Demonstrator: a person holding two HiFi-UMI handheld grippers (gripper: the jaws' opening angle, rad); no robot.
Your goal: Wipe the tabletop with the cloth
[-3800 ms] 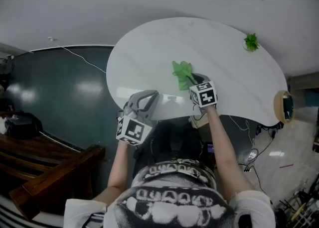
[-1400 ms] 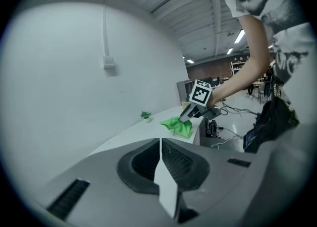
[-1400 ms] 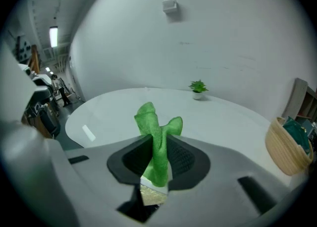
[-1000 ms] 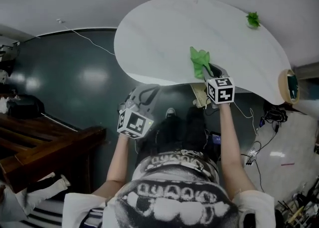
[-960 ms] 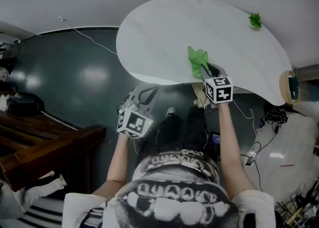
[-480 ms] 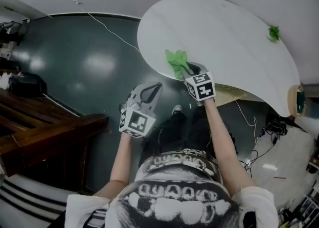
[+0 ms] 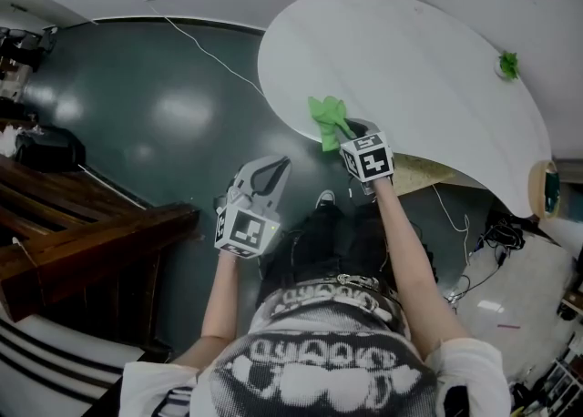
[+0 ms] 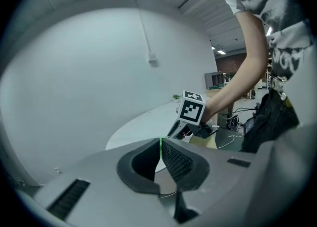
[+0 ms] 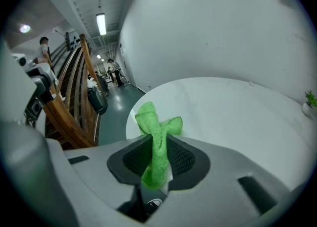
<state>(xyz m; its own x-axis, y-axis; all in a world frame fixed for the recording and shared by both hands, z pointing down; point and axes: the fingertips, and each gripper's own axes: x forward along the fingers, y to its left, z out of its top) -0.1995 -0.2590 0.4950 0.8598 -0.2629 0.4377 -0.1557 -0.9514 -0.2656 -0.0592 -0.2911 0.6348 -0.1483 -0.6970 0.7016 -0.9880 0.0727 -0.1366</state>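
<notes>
A green cloth (image 7: 328,119) lies bunched on the near left rim of the white rounded tabletop (image 7: 410,51). My right gripper (image 7: 351,129) is shut on the cloth; in the right gripper view the cloth (image 9: 157,137) runs out between the jaws onto the tabletop (image 9: 223,107). My left gripper (image 7: 272,169) hangs over the dark floor, left of and below the table edge, holding nothing. In the left gripper view its jaws meet (image 8: 160,147), and the right gripper's marker cube (image 8: 190,108) shows beyond them at the tabletop (image 8: 141,122).
A small green plant (image 7: 508,65) stands at the table's far right edge. A wooden stair rail (image 7: 82,233) is at the left, and a white cable (image 7: 200,51) runs over the floor. Cables and a cardboard piece (image 7: 428,171) lie under the table's near side.
The right gripper has dragged the cloth along the near edge toward the table's left end. The left gripper has stayed off the table, shut.
</notes>
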